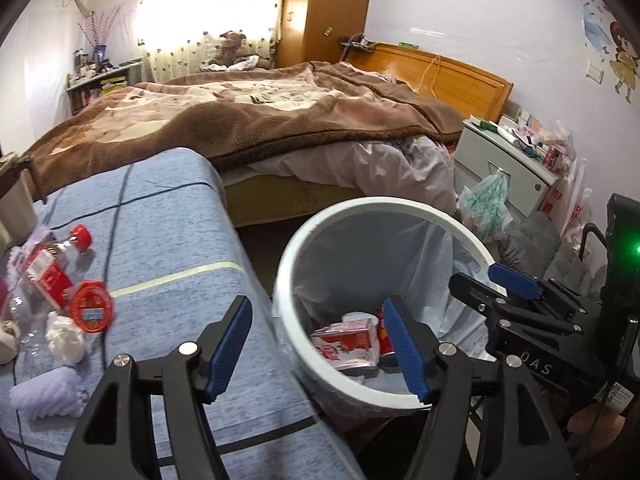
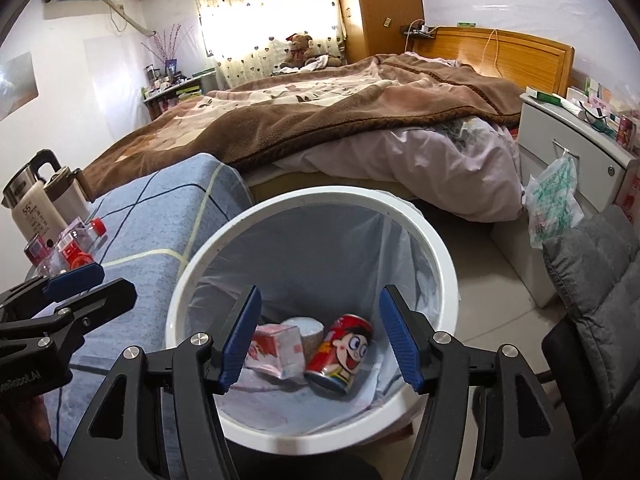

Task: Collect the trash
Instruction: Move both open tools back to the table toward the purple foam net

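A white trash bin (image 1: 298, 240) with a pale liner stands on the floor beside a blue-covered table (image 1: 168, 248); it also shows in the right wrist view (image 2: 404, 208). Inside lie a red cartoon can (image 2: 342, 354), a pink carton (image 2: 276, 350) and a round tub (image 2: 306, 328). My left gripper (image 1: 320, 348) is open and empty over the bin's near left rim. My right gripper (image 2: 320, 336) is open and empty above the bin. On the table lie a red lid (image 1: 92, 306), a crumpled tissue (image 1: 64, 338), a clear bottle with a red cap (image 1: 56, 256) and a pale wrapper (image 1: 48, 394).
A bed with a brown blanket (image 1: 248, 120) fills the background. A white nightstand (image 1: 504, 168) with a hanging plastic bag (image 1: 486, 204) stands at right, with a grey cushion (image 2: 592, 272) beside it. A kettle (image 2: 34, 204) stands on the table's far left.
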`<control>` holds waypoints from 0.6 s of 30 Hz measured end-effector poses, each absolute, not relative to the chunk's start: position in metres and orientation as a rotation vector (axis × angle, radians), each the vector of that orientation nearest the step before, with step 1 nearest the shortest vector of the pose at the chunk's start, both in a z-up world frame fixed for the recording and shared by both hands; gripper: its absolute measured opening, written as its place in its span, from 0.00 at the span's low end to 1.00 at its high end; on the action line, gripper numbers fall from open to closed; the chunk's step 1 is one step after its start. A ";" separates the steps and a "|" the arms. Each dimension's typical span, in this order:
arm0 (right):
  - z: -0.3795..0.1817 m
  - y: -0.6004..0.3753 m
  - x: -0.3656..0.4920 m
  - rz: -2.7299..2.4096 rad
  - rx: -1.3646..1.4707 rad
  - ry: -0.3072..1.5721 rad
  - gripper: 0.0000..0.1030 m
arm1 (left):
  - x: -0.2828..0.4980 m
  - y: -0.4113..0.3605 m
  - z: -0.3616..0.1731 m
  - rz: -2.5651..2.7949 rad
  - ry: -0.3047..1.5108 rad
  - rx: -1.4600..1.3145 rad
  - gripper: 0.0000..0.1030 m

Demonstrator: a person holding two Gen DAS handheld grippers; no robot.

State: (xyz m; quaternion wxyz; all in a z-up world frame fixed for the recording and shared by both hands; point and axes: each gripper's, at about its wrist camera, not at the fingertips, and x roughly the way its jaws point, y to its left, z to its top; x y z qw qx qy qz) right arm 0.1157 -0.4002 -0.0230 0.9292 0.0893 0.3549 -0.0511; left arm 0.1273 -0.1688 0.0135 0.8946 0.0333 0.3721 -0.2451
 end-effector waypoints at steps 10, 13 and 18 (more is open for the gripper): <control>-0.010 -0.359 0.110 -0.033 0.162 0.680 0.60 | 0.117 -0.115 0.021 -0.429 0.734 0.032 0.69; -0.009 -0.344 0.111 0.004 0.155 0.673 0.60 | 0.113 -0.094 0.021 -0.392 0.725 0.022 0.69; -0.009 -0.316 0.114 0.064 0.133 0.669 0.60 | 0.108 -0.058 0.017 -0.327 0.727 -0.002 0.69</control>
